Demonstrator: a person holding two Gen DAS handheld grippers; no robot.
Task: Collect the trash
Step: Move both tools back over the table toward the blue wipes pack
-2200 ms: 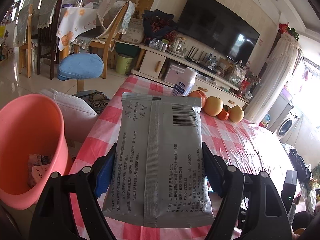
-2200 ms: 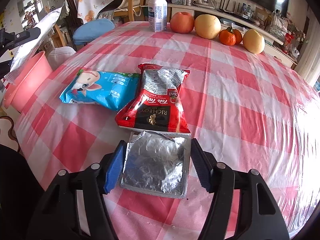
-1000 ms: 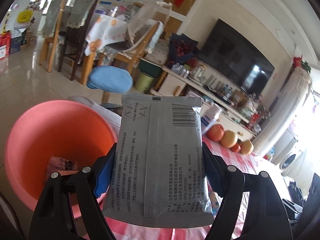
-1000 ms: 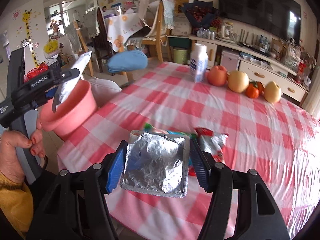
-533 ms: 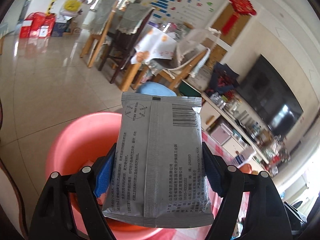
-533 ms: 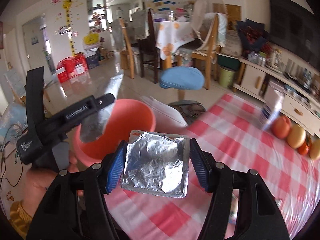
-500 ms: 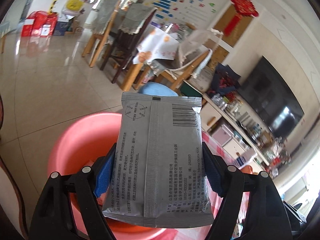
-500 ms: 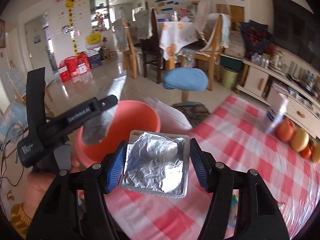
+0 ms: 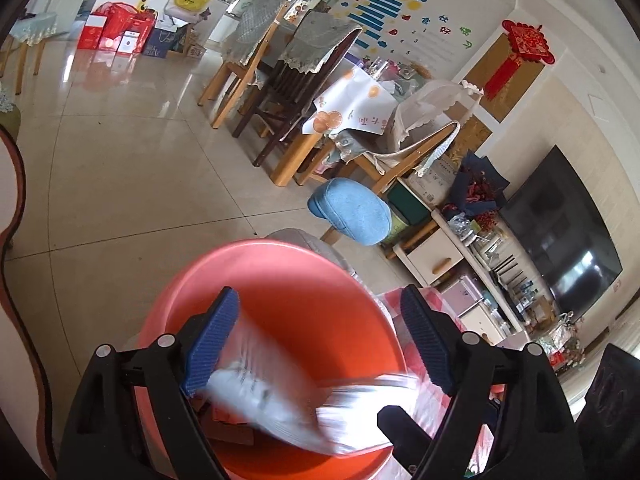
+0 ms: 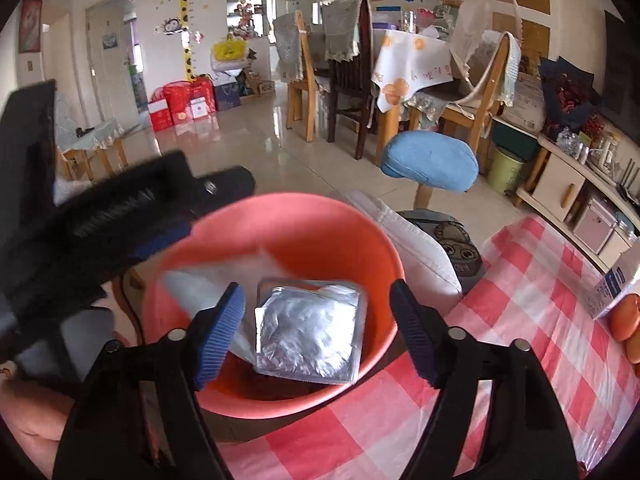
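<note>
Both cameras ride on the handheld grippers and look forward along their fingers, tipped down from close above the round salmon-pink plastic bin (image 9: 280, 280). The left wrist view faces across the bin toward the glossy tiled floor (image 9: 120, 160) and the dark television (image 9: 560, 240). The right wrist view looks over the red-and-white checked tablecloth (image 10: 520, 320). Both share the bin (image 10: 320, 220), the blue cushioned stool (image 9: 348, 212) (image 10: 430, 166) and the wooden dining chairs (image 9: 248, 64) behind it.

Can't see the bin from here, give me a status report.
Both grippers, left and right, just opened, fingers clear. Grey packet and foil pack dropping into the pink bin. Nothing in the way.
</note>
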